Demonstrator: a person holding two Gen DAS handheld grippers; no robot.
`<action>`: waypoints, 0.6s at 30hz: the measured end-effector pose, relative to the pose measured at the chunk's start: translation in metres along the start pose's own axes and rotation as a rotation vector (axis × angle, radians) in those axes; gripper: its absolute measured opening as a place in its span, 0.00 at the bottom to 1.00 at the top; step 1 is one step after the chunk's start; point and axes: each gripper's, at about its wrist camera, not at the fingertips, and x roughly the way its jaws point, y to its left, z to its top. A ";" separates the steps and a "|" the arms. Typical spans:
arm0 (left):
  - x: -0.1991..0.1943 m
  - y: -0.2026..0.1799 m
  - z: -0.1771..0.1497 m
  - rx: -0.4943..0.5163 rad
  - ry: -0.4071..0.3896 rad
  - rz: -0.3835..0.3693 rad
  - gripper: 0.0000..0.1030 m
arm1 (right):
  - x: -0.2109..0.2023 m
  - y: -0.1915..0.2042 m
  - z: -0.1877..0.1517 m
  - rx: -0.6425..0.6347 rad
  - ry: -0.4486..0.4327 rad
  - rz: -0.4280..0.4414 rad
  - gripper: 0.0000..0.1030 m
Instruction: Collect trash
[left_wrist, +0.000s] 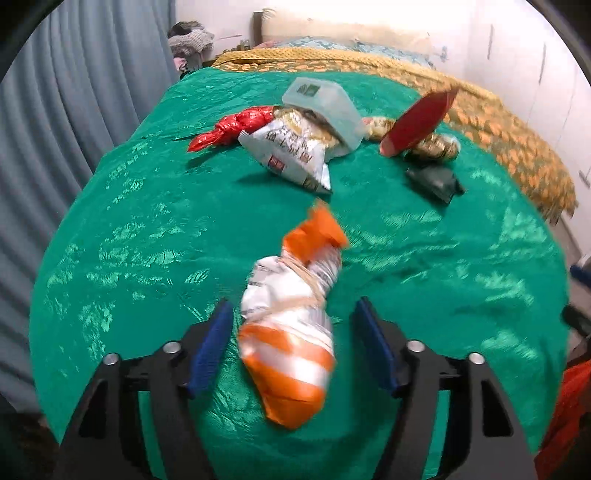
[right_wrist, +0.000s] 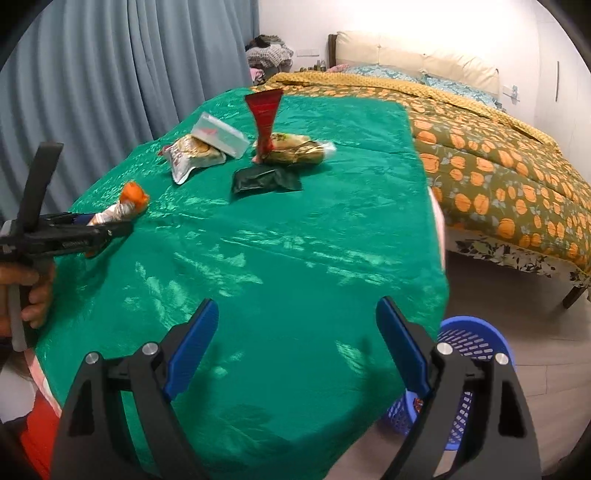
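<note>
Green cloth covers the counter (right_wrist: 295, 240); only the right view shows a blue basket (right_wrist: 476, 343) beside it. Left gripper (left_wrist: 291, 332) fingers spread wide around a crumpled orange-and-white wrapper (left_wrist: 291, 332). Right gripper (right_wrist: 295, 332) fingers gape, holding nothing.

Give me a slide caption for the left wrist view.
Open left gripper straddles a crumpled orange-and-white snack wrapper on the green satin tablecloth.
</note>
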 end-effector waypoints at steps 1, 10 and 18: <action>0.001 0.001 -0.002 0.008 -0.008 0.005 0.74 | 0.002 0.003 0.004 -0.006 0.005 0.000 0.82; 0.005 0.009 -0.002 -0.028 0.010 -0.027 0.84 | 0.080 0.011 0.078 0.221 0.161 0.090 0.67; 0.005 0.010 -0.004 -0.034 0.012 -0.039 0.86 | 0.145 0.009 0.126 0.377 0.165 0.033 0.75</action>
